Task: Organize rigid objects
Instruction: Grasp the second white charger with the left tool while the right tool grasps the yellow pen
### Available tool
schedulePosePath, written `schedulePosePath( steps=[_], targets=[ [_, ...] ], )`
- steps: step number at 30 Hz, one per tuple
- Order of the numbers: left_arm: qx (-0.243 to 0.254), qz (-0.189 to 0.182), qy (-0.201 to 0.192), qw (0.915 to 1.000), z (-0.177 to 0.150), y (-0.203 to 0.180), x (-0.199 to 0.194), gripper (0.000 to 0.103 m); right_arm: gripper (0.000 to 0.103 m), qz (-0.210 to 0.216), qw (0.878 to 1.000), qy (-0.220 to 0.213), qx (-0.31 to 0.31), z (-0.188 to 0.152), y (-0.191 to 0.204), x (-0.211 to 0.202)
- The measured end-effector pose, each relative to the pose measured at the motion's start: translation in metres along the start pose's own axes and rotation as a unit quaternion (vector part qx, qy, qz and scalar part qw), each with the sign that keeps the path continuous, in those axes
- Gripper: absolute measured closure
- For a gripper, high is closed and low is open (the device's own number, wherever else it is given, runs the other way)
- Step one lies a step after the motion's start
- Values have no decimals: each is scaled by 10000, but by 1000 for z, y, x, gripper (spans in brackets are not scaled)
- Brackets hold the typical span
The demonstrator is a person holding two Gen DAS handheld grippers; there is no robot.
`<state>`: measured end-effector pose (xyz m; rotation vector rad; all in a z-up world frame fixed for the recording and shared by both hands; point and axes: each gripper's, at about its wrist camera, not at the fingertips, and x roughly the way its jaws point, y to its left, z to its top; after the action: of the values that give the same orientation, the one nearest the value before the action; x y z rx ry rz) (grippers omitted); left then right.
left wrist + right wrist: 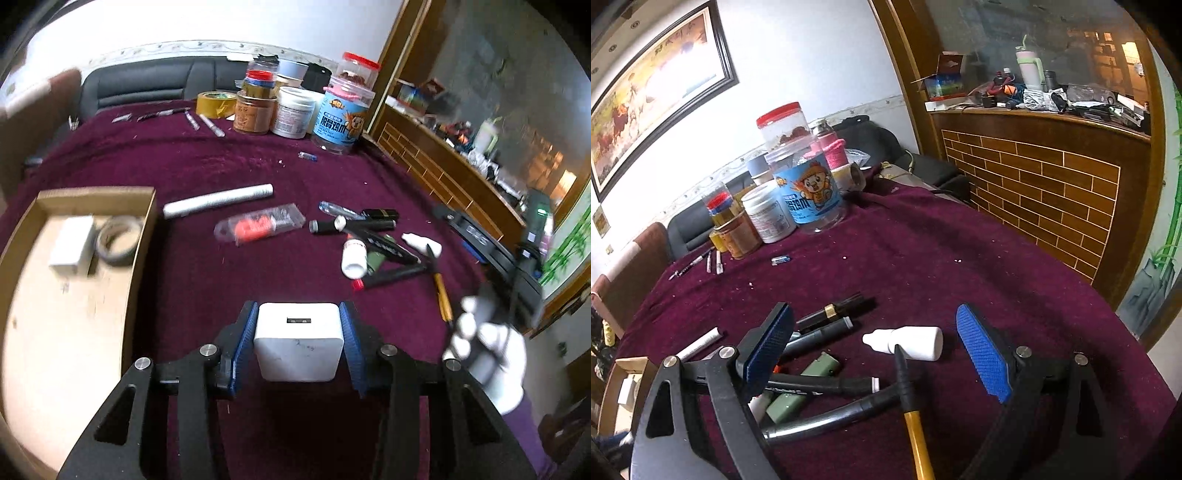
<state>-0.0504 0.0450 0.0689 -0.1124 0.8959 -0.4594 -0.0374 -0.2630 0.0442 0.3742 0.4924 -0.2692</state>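
Left gripper (300, 332) clamps white charger (299, 341) above purple cloth (207, 280). Cardboard box (142, 236) lies left; carry over wall, lower beside tape roll (119, 240), then release. Right gripper (875, 350) open over white dropper bottle (908, 341).

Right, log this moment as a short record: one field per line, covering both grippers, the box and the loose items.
left gripper: shut on white charger, held above the purple cloth
right gripper: open, holding nothing, over the pen pile
cardboard box: to the left gripper's left; holds a white block and a tape roll
between right fingers: white dropper bottle, lying on its side
pen pile: black markers, yellow-handled tool
far edge: cluster of jars
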Motion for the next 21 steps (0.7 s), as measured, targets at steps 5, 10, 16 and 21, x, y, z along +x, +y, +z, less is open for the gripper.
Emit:
schedulePosePath(
  steps=[5,10,16,21],
  targets=[
    [-137,-70,199,9997,-25,11,0,64,13,136,9992,-105,348,8,-19,-14],
    [-222,-319,62,9992,-35,22,-8,64,13,53,9993,195,319,14,-42,-37],
    [-340,-451,33,9984,-39,26,-11,64,23,55,9896,1178,-823,-9,-25,-30],
    [-398,-521,-33,9978,-40,29,-22,64,56,-6,9778,1632,-1316,-30,-11,-10]
  ],
)
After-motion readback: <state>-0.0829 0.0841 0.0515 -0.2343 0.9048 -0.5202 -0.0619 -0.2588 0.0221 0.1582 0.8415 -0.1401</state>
